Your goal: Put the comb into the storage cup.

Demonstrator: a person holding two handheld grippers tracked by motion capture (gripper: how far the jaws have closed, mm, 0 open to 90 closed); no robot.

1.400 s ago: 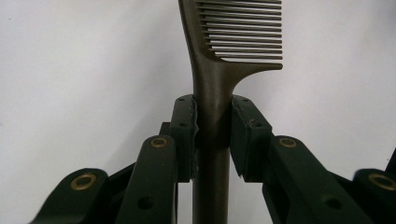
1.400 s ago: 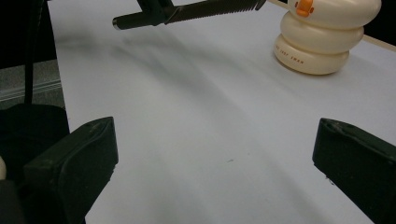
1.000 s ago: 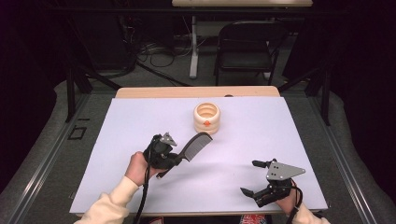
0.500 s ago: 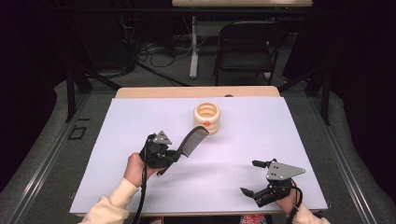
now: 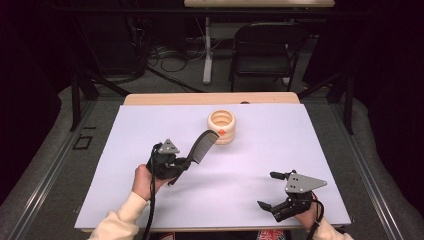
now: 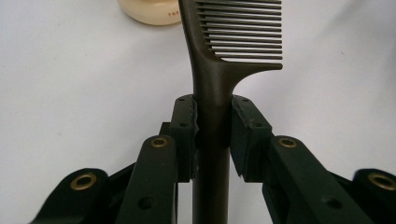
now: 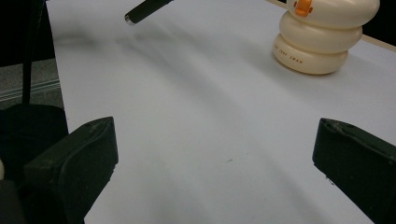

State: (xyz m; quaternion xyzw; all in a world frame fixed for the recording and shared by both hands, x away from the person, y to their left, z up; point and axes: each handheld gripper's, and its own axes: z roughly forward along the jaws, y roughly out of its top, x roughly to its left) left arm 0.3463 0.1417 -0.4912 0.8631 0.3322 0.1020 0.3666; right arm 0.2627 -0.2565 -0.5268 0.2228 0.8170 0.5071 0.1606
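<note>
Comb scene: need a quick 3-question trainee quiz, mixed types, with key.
1. True or false: the left gripper is shut on the comb by its handle.
2. Which way do the comb's teeth end point in the high view? A) toward the cream holder B) toward the right gripper C) toward the person
3. Fill in: the right gripper's fingers are ____ with nothing between them.

Key: 1 true; 2 A; 3 open
</note>
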